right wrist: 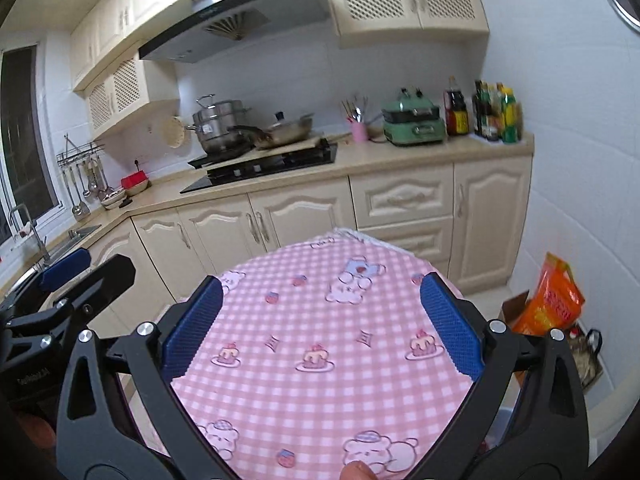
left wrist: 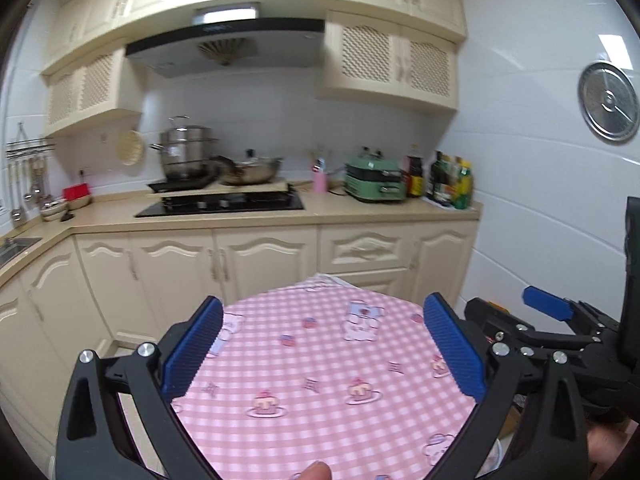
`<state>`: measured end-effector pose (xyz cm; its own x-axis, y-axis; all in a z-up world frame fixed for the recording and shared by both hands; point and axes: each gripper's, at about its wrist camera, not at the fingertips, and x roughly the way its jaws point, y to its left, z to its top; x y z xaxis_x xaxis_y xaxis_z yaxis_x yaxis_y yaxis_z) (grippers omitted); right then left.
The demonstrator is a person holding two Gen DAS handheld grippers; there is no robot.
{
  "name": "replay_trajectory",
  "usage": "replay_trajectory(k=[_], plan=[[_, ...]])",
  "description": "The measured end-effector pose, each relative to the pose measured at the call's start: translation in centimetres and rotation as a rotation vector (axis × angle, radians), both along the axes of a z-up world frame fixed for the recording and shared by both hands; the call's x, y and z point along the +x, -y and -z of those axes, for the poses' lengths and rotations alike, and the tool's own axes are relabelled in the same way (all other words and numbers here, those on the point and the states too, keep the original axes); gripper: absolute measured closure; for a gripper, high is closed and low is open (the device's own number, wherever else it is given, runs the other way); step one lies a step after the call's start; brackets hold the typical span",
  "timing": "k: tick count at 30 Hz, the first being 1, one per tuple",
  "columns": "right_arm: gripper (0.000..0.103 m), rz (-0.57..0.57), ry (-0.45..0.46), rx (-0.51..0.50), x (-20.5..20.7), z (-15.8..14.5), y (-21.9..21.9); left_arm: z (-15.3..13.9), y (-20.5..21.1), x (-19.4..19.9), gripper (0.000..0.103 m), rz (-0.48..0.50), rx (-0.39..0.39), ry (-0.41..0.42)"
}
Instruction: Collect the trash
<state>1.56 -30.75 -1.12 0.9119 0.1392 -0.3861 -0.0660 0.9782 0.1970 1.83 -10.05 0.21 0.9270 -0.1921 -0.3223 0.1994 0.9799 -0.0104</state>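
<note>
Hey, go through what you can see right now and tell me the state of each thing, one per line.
Left claw: open, empty.
Right claw: open, empty.
Tablecloth: spread flat, no trash visible on it.
Steamer pot: lidded, on the stove.
Frying pan: lidded.
Lower cabinet doors: closed.
Orange bag: upright on the floor.

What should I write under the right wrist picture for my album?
Open right gripper above a pink checked tablecloth, facing the kitchen counter, orange bag on the floor.

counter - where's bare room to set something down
Free: the counter strip in front of the green appliance, and the stretch between the cooktop and the red box. The pink checked table shows bare between the open grippers. Crowded: the bottles in the right corner, the pots on the stove.
</note>
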Motion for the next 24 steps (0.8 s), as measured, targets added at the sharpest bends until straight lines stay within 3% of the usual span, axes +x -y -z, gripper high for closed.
replay_trajectory(k=[8, 24], plan=[[0.006, -0.005, 0.034, -0.052, -0.9, -1.3, -2.3, -1.6, -3.0, -2.1, 0.005, -0.078, -0.017, 0.052], [0.006, 0.021, 0.106, -0.100, -4.3, -3.5, -4.6, -3.2, -5.0, -7.0, 0.005, -0.111, -0.045, 0.132]])
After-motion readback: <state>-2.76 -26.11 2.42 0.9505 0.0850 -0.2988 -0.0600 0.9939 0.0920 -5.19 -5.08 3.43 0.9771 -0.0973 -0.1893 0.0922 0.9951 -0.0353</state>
